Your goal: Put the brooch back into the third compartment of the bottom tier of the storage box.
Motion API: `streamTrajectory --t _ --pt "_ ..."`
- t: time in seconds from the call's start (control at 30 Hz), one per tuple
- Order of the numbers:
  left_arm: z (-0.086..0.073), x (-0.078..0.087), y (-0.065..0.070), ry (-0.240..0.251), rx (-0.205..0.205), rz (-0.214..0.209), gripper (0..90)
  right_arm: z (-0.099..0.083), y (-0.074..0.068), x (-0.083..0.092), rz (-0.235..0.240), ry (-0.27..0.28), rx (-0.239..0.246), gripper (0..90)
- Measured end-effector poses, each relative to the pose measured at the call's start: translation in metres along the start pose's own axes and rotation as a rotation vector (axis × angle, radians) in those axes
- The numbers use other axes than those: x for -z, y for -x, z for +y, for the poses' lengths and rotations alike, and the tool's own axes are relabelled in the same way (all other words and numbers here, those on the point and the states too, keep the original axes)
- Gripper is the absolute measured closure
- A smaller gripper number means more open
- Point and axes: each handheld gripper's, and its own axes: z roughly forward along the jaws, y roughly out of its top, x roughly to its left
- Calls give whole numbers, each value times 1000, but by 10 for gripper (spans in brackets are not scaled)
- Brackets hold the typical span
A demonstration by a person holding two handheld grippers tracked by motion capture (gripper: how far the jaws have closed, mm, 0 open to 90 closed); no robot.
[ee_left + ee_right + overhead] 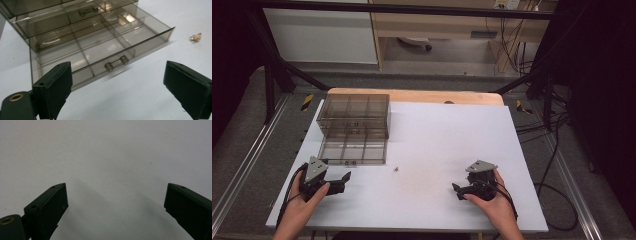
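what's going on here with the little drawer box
A person holds a tool in each hand over a white table. The smoky clear drawer box has its bottom drawer pulled out, its compartments apparently empty. The left tool sits just in front of that drawer, jaws open, holding nothing. The right tool rests open over bare table. A small gold item lies loose between them.

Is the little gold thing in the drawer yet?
Not yet. Done: the bottom drawer is pulled out of the box. In hand: nothing, as the left tongs and right tongs are open. Left: the gold thing lies on the table beside the drawer.
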Motion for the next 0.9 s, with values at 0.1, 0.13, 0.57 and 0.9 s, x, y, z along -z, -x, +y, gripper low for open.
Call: streamTrajectory --t 0.1,0.13,0.57,0.9 --pt "-1 -1 -6 -10 6 15 87 4 -2 -2 19 -15 -20 55" --pt "-1 -1 -7 -8 4 21 87 5 -3 -3 28 -26 -22 54" --pt "-4 5 -21 17 81 48 87 34 -20 -13 49 -41 16 60" --pt "-5 7 -23 26 99 55 87 77 -42 -23 84 -16 34 66"
